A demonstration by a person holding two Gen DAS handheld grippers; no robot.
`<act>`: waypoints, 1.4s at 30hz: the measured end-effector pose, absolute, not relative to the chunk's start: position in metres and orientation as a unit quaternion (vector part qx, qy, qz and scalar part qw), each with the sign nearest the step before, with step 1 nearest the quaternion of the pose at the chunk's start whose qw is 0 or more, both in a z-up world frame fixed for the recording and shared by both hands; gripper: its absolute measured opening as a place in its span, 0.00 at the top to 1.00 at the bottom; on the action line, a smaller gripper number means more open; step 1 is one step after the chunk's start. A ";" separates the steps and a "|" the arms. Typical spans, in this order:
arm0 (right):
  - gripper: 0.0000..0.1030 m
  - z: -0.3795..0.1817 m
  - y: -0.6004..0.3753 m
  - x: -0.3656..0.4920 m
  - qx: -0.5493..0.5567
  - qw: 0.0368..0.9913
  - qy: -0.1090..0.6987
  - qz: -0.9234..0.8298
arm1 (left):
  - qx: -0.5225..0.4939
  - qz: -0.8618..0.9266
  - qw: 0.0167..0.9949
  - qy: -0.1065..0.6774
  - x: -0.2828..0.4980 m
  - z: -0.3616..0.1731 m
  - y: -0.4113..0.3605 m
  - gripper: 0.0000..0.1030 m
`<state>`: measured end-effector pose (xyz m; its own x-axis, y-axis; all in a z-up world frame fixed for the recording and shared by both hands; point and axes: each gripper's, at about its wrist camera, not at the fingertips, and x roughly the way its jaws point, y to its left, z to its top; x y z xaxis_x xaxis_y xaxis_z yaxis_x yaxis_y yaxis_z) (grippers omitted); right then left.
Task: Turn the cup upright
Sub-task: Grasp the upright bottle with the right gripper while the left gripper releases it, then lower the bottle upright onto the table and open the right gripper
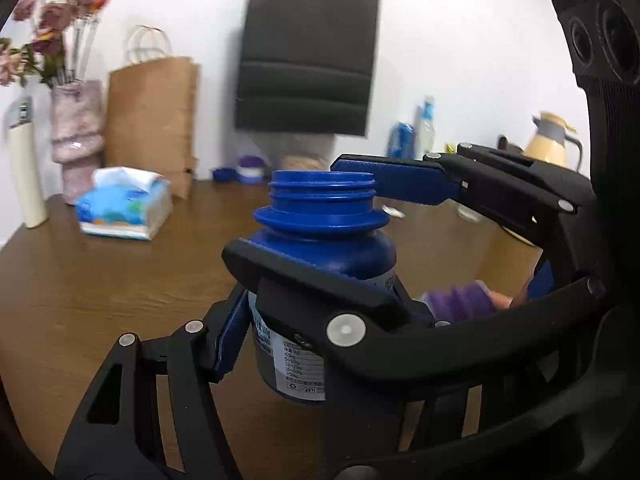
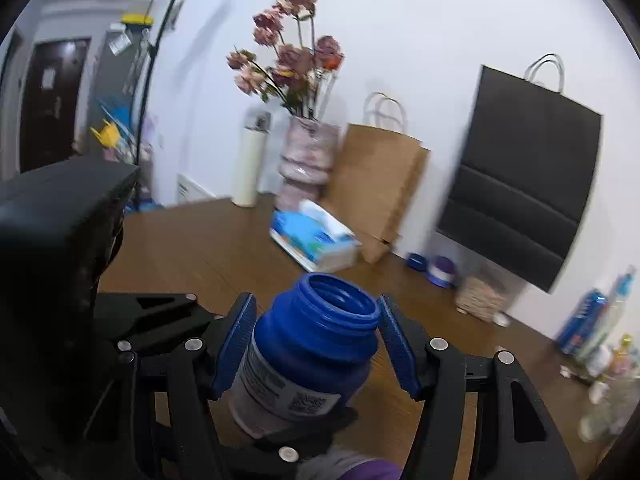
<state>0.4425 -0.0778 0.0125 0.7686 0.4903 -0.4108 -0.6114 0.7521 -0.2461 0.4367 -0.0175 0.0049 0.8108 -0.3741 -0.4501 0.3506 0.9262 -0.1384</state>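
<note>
The cup is a dark blue open-mouthed bottle (image 1: pixel 324 240) with a white label, mouth up, held above the brown table (image 1: pixel 100 300). My left gripper (image 1: pixel 316 312) is shut on its body; one finger (image 1: pixel 304 276) crosses in front of it. In the right wrist view the bottle (image 2: pixel 320 340) sits between the blue pads (image 2: pixel 236 344) of my right gripper (image 2: pixel 316 344), which stand open with gaps on both sides. The right gripper also shows in the left wrist view (image 1: pixel 420 188), just right of the bottle's neck.
At the back stand a tissue pack (image 1: pixel 124 208), a brown paper bag (image 1: pixel 152 120), a black bag (image 1: pixel 308 56), a vase of dried flowers (image 1: pixel 76 136), a white flask (image 1: pixel 24 168), a cream kettle (image 1: pixel 548 140) and small bottles (image 2: pixel 592 320).
</note>
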 end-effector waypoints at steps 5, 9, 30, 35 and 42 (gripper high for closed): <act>0.35 -0.001 -0.108 0.452 -0.182 0.917 0.214 0.282 | -0.011 -0.209 0.933 0.294 0.448 -0.009 -0.046 0.42; 0.35 -0.014 -0.129 0.462 -0.164 0.912 0.243 0.286 | 0.017 -0.215 0.918 0.333 0.453 -0.018 -0.064 0.42; 0.39 -0.028 -0.156 0.420 -0.155 0.897 0.210 0.356 | 0.043 -0.244 0.907 0.341 0.413 -0.025 -0.060 0.44; 0.39 -0.032 -0.157 0.419 -0.157 0.900 0.221 0.342 | 0.040 -0.237 0.895 0.377 0.426 -0.034 -0.062 0.47; 0.39 -0.035 -0.165 0.429 -0.142 0.902 0.258 0.315 | 0.001 -0.206 0.896 0.395 0.430 -0.036 -0.051 0.33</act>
